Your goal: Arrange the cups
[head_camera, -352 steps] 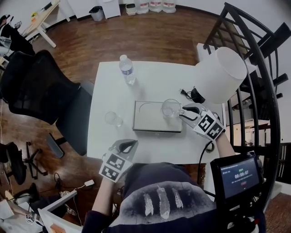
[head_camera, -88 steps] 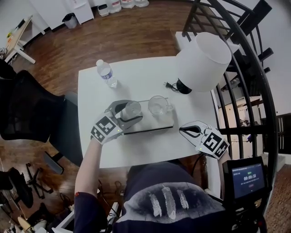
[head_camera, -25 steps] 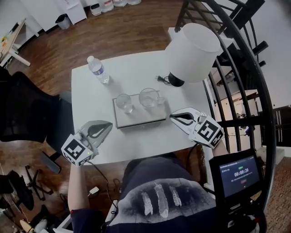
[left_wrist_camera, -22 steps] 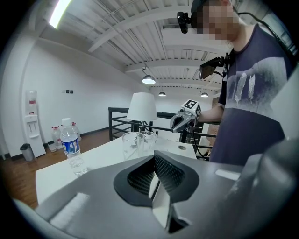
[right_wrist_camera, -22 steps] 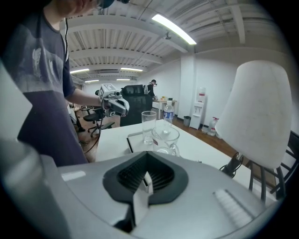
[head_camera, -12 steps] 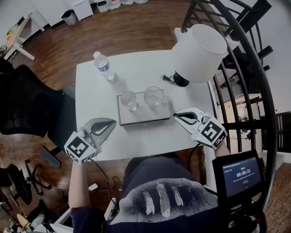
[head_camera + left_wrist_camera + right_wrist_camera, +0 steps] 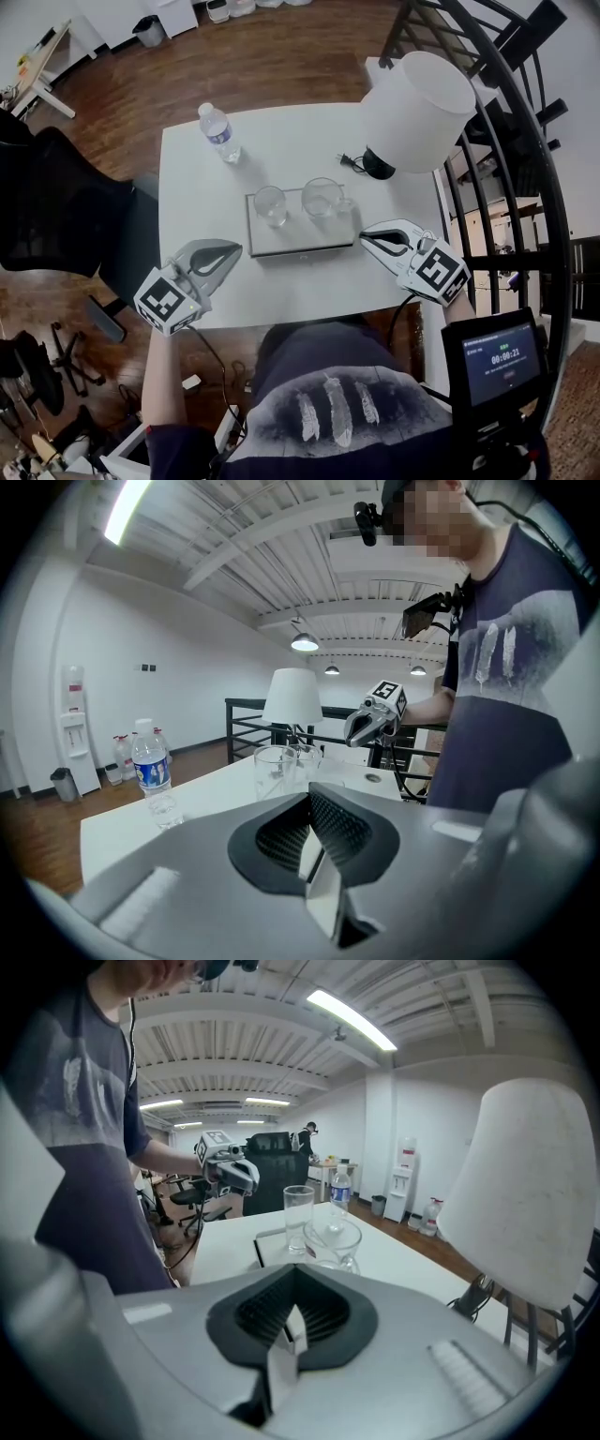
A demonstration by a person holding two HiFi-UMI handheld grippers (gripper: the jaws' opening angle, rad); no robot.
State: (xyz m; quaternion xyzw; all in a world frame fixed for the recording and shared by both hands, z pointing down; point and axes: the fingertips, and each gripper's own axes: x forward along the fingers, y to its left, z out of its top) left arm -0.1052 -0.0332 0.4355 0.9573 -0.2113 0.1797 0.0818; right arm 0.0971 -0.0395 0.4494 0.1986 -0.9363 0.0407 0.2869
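From where I stand, the job looks as good as done. Both cups are on the tray [image 7: 300,240], which lies ahead of and between the two tools. The tall glass [image 7: 270,203] is at the end nearer the left hand-held gripper [image 7: 234,250]. The glass mug [image 7: 322,197] stands just beside it, at the end nearer the right hand-held gripper [image 7: 365,235].

Neither tool touches a cup. The left one has its jaws closed together with nothing between them, and it sits off the tray's near left corner, over the front of the tabletop [image 7: 291,150]. The right one is likewise closed and empty, just beside the tray's near right corner.

I see no other cup left out on the tabletop. Beyond the left tool there is only a water bottle [image 7: 217,131], and beyond the right one a lamp [image 7: 417,98]. I'd judge that little remains, perhaps squaring up the pair or turning the mug's handle.
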